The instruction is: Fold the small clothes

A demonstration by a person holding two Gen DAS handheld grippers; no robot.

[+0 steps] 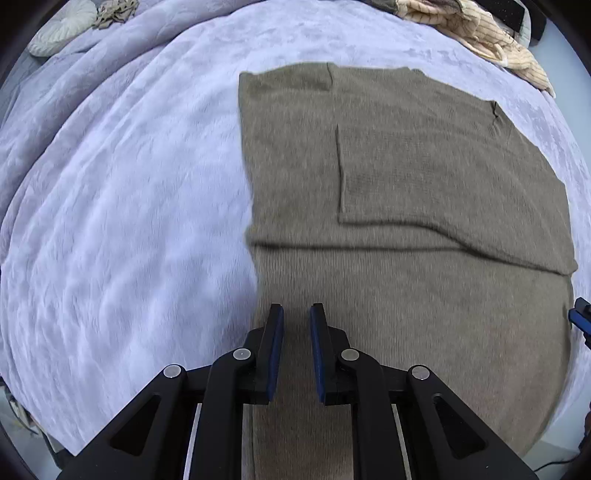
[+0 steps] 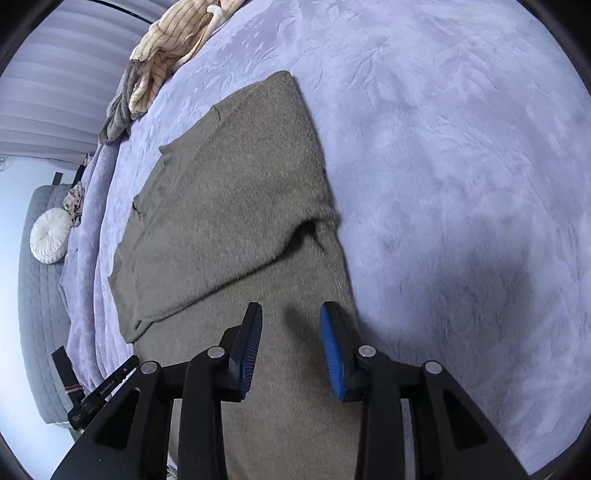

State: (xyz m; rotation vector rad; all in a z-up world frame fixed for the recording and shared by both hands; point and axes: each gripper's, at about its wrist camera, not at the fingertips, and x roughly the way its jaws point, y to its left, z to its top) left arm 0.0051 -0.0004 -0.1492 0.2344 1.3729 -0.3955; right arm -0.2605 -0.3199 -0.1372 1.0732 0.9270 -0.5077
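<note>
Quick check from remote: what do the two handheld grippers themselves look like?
Both match: the left gripper and right gripper have black angular linkage arms with round silver pivot pins and cut-out slots. Each finger carries a blue ribbed pad. No sleeve or cable shows.

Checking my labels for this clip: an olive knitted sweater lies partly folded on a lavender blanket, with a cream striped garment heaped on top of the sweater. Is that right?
Not quite. The cream striped garment is not on the olive sweater; it lies apart from it at the far edge of the lavender blanket, as the left wrist view shows. The rest holds.
</note>
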